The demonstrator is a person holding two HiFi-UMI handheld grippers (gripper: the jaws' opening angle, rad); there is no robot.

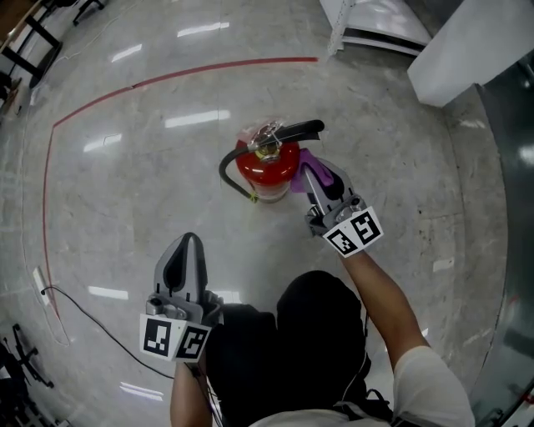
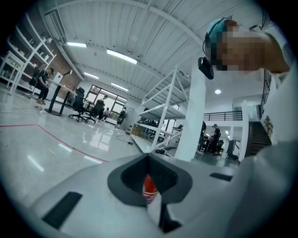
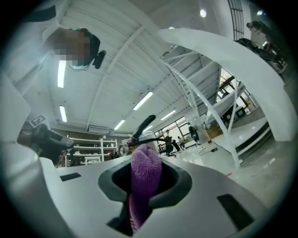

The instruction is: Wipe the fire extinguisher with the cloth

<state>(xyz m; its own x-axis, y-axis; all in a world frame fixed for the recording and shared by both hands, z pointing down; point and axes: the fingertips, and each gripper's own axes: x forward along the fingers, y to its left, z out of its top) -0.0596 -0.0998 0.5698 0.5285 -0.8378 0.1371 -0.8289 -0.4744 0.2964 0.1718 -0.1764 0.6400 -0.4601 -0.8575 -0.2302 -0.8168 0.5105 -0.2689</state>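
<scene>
A red fire extinguisher [image 1: 266, 171] with a black handle and hose stands on the floor. My right gripper [image 1: 310, 168] is shut on a purple cloth [image 1: 307, 162], which is pressed against the extinguisher's right side. In the right gripper view the purple cloth [image 3: 144, 179] fills the jaws, with the extinguisher's handle [image 3: 139, 129] and gauge just beyond. My left gripper [image 1: 188, 243] hangs nearer to me, left of the extinguisher, shut and empty. Between its jaws in the left gripper view a strip of the red extinguisher [image 2: 149, 190] shows.
A red line [image 1: 125, 90] curves across the glossy grey floor. A white shelf frame [image 1: 375, 25] and a white box [image 1: 463, 46] stand at the far right. A black cable [image 1: 83, 317] lies at the left. Desks, chairs and people are far off.
</scene>
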